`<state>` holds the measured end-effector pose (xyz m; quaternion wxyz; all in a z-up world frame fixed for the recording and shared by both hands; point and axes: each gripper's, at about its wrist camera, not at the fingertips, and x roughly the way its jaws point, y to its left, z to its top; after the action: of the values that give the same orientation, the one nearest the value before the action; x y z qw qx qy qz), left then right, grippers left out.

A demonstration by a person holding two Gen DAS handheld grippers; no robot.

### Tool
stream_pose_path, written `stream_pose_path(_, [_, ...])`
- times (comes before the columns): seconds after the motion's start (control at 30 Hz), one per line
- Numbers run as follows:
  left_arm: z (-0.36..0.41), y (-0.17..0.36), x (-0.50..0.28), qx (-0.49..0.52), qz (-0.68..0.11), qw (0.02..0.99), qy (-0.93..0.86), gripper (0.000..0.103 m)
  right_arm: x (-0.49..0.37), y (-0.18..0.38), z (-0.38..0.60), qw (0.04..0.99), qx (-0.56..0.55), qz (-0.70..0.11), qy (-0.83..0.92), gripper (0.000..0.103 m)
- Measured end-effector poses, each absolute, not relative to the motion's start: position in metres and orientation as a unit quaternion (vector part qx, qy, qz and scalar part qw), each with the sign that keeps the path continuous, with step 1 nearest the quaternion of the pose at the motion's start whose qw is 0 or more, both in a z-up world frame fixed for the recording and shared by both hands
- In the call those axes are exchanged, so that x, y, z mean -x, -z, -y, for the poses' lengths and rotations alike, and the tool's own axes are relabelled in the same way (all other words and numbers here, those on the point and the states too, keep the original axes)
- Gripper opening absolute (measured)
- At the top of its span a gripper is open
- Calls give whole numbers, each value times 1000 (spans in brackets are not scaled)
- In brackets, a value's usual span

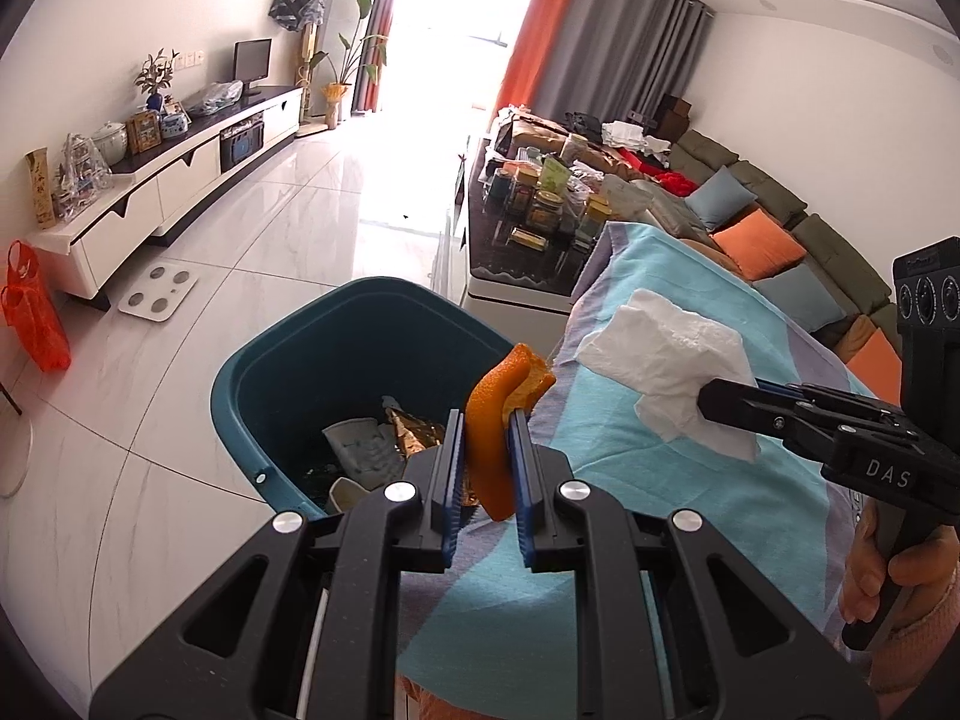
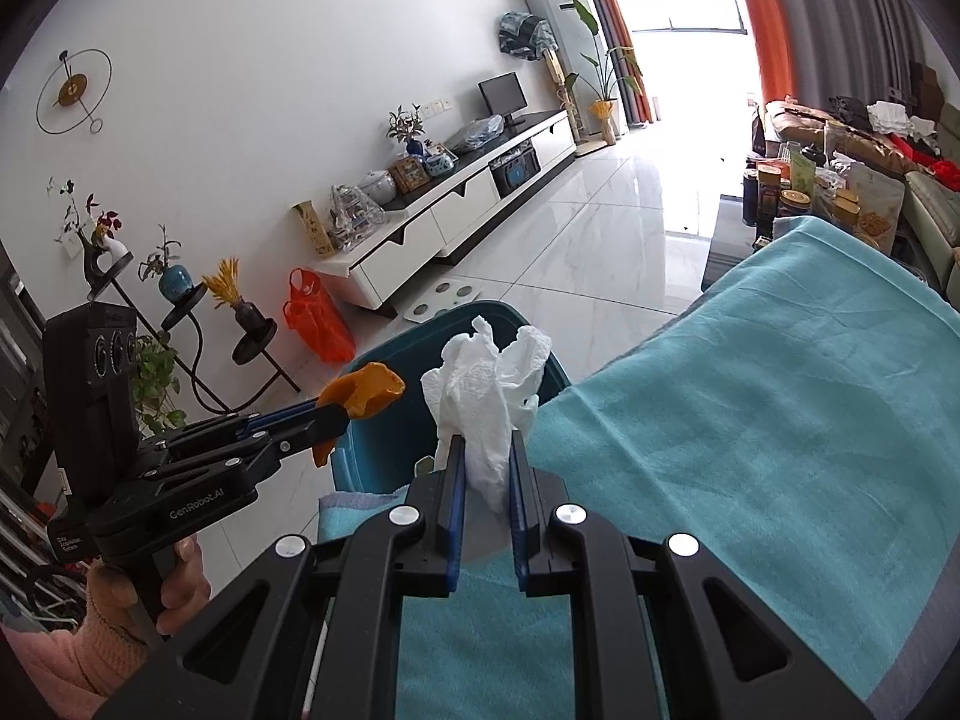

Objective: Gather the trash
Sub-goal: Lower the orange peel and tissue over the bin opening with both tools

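Observation:
My left gripper (image 1: pixel 487 420) is shut on an orange peel (image 1: pixel 492 420) and holds it above the near right rim of a teal trash bin (image 1: pixel 288 354). The bin holds crumpled paper and a gold wrapper (image 1: pixel 414 435). My right gripper (image 2: pixel 486 441) is shut on a crumpled white tissue (image 2: pixel 486 396), held over the turquoise towel (image 2: pixel 750 420) just beside the bin (image 2: pixel 384 468). In the left wrist view the right gripper (image 1: pixel 711 399) comes in from the right with the tissue (image 1: pixel 672 360). In the right wrist view the left gripper (image 2: pixel 342 414) holds the peel (image 2: pixel 369 393) at the left.
The towel (image 1: pixel 690 480) covers a raised surface right of the bin. Behind it stands a dark coffee table (image 1: pixel 540 210) crowded with jars and boxes, then a sofa with cushions (image 1: pixel 780 240). A white TV cabinet (image 1: pixel 180 180), a scale (image 1: pixel 157 294) and an orange bag (image 1: pixel 33 312) are to the left.

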<state>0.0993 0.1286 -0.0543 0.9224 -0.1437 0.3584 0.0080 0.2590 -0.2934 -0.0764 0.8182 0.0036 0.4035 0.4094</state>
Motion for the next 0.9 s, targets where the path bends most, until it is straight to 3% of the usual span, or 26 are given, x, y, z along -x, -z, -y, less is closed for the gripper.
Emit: stream_pose_path(0.9, [-143,62,-104,150,-361,920,-38,15,-265,73,259,813,26,-405,-419,12])
